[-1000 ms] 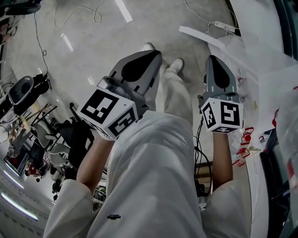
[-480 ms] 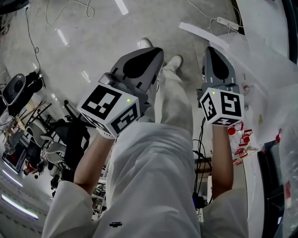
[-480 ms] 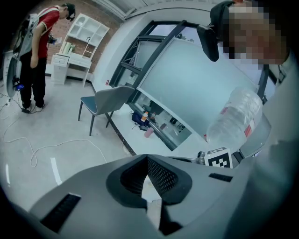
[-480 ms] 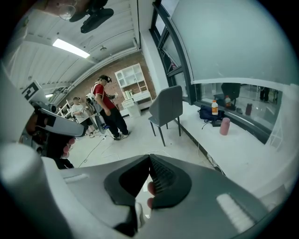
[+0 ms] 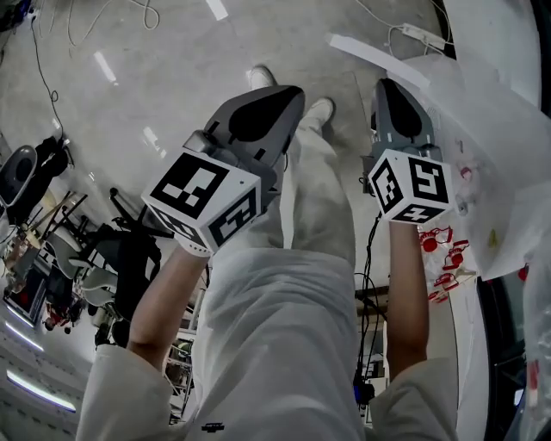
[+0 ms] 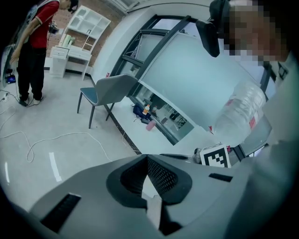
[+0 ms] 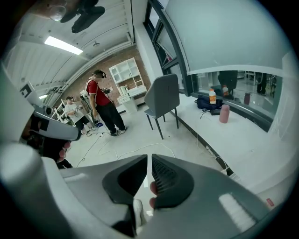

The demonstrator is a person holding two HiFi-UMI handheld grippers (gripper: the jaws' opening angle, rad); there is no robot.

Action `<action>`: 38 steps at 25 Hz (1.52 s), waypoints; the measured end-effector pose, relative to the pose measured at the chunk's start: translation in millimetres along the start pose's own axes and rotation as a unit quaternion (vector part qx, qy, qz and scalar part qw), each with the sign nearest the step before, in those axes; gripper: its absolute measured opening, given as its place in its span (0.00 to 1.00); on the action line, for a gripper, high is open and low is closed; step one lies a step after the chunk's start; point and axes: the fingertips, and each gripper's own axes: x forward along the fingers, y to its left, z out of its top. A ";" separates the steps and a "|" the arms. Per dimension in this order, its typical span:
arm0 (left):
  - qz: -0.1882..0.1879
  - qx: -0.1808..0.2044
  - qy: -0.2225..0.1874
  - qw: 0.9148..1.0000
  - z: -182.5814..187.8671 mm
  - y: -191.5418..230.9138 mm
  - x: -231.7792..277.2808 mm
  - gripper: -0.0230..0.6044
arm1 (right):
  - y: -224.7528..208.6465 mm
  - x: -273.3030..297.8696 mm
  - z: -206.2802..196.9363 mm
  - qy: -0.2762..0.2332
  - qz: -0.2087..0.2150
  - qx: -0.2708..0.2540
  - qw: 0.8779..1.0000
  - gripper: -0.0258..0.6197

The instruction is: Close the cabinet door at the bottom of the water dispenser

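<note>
Neither the dispenser's bottom cabinet nor its door can be made out in any view. A big clear water bottle (image 6: 240, 112) with a red label shows at the right of the left gripper view. In the head view my left gripper (image 5: 288, 95) and right gripper (image 5: 385, 86) point down toward the floor, either side of the person's white trouser legs. The left gripper (image 6: 146, 158) has its jaw tips touching, with nothing in them. The right gripper (image 7: 149, 158) is opening; a thin gap shows between its jaws, and it is empty.
A grey chair (image 7: 161, 98) stands by the window wall, with a person in a red shirt (image 7: 103, 105) behind it. Cables (image 5: 146, 13) and a power strip (image 5: 426, 36) lie on the floor. White plastic sheeting (image 5: 491, 112) is on the right, cluttered chairs (image 5: 77, 250) on the left.
Both grippers have sunk toward the floor. The head view has swung, so the floor clutter on the left slid down and the white sheeting on the right takes up more of the picture.
</note>
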 end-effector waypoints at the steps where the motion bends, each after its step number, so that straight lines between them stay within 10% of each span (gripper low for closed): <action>1: 0.001 -0.001 0.001 1.000 -3.0 3.8 2.9 0.04 | -0.6 3.9 -3.0 0.003 0.001 0.001 1.000 0.11; 38: 0.012 -0.033 0.048 0.998 -65.5 111.9 66.2 0.04 | -20.9 148.7 -118.6 0.118 -0.021 -0.004 0.993 0.20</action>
